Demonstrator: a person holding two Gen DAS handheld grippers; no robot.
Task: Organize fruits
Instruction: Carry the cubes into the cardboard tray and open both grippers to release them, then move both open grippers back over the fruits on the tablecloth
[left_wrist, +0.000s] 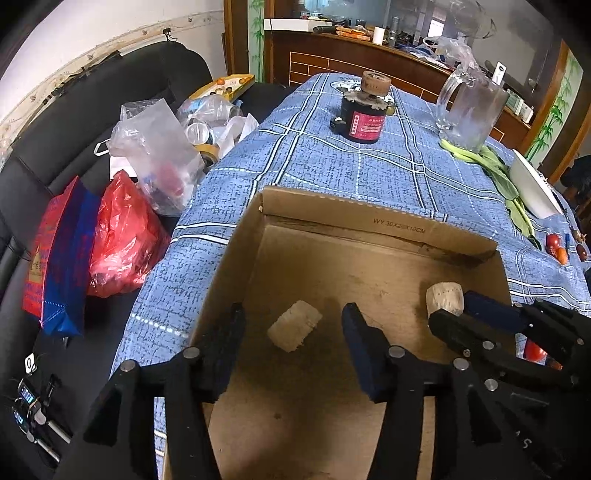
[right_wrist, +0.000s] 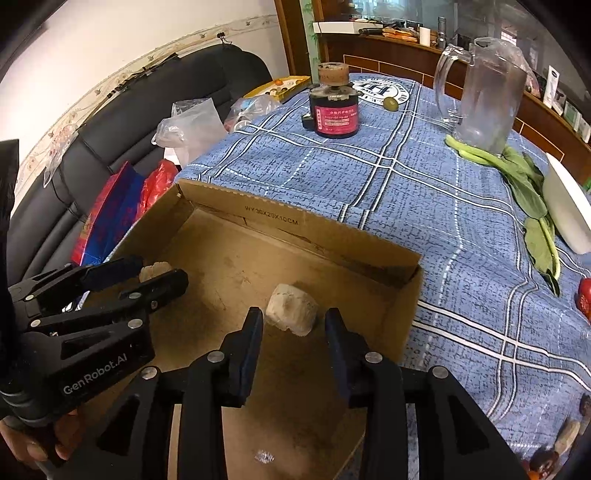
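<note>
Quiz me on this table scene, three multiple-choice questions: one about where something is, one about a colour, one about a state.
1. Where do the pale chunks lie?
A. In the cardboard box
B. In the glass pitcher
C. On the sofa

2. What is the main colour of the tablecloth?
A. Red
B. Green
C. Blue

3. How is the left gripper?
A. Shut on a chunk
B. Open
C. Shut on the box wall

Answers:
1. A, both chunks sit on the box floor.
2. C, the cloth is blue with pale check lines.
3. B, its fingers stand apart, with a gap either side of the chunk.
</note>
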